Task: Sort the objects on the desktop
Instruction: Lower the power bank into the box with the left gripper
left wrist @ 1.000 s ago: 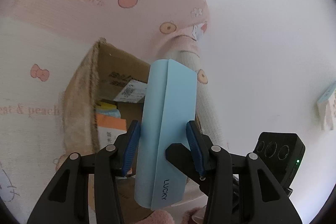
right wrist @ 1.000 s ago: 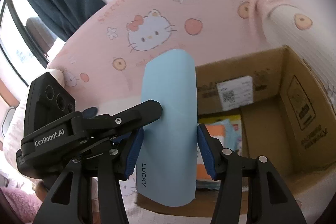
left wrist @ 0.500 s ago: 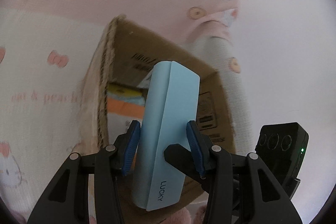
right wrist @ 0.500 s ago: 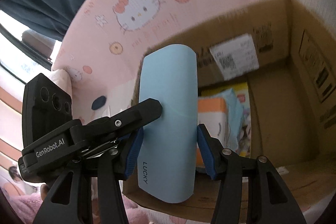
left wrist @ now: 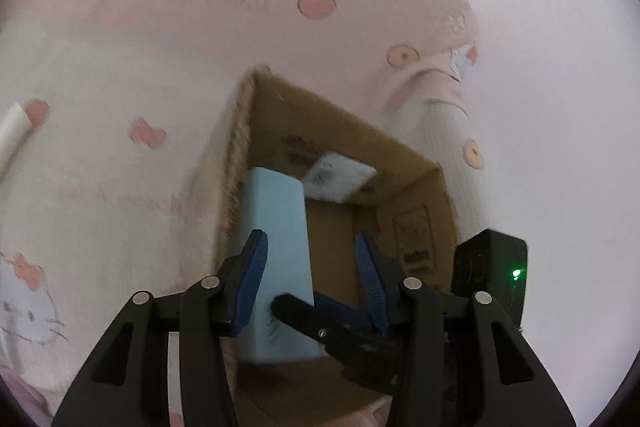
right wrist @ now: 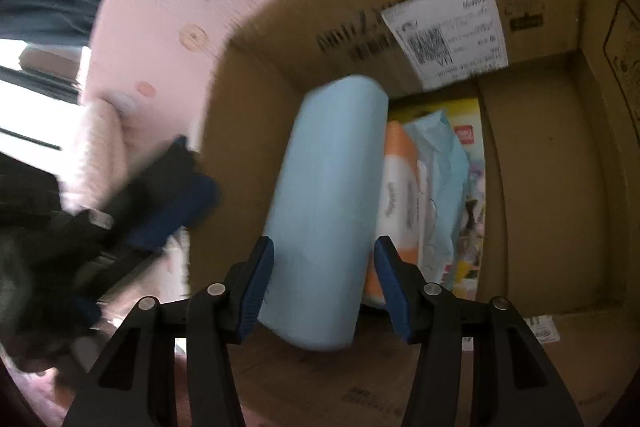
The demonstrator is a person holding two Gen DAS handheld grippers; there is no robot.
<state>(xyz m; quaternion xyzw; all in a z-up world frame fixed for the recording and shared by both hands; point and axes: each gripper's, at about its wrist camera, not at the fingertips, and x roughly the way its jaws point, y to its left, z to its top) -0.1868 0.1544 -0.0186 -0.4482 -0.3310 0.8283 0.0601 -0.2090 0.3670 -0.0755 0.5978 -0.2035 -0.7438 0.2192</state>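
A light blue "LUCKY" pack is tilted inside the open cardboard box, against its left wall. In the left wrist view the pack touches only the left pad of my left gripper, whose jaws stand open. My right gripper is open; there is a gap between its right pad and the pack. The other gripper shows blurred at the box's left edge.
In the box lie an orange-and-white wipes pack, a pale blue packet and a yellow printed item. A shipping label is on the box's far wall. Pink Hello Kitty bedding surrounds the box.
Both grippers carried the blue pack down into the box and opened. The pack has dropped from the grip and leans inside the box. The left gripper is drawing away, blurred.
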